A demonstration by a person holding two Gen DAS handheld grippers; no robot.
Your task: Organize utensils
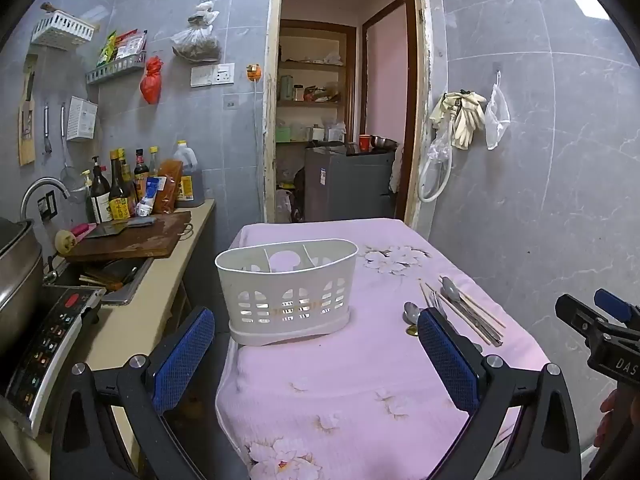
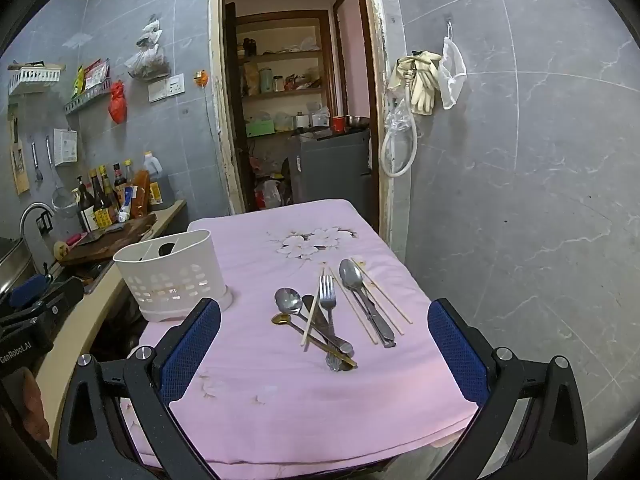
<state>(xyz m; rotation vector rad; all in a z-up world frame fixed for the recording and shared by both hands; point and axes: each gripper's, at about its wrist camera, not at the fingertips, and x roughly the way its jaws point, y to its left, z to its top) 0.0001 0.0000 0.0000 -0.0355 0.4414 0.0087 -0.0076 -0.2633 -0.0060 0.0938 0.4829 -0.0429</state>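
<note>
A white slotted utensil holder [image 1: 286, 285] with three compartments stands empty on the left of the pink flowered tablecloth [image 1: 360, 376]; it also shows in the right wrist view [image 2: 173, 275]. To its right lies a loose pile of utensils [image 2: 332, 312]: a fork [image 2: 328, 300], spoons [image 2: 288, 301], a small gold spoon, a knife and wooden chopsticks [image 2: 380, 300]. My left gripper [image 1: 316, 356] is open and empty in front of the holder. My right gripper [image 2: 324, 356] is open and empty, just short of the pile.
A kitchen counter [image 1: 160, 292] with a cutting board, sauce bottles, a sink and a cooker runs along the left. A doorway [image 1: 340, 120] opens behind the table. A grey tiled wall [image 2: 520, 200] stands close on the right.
</note>
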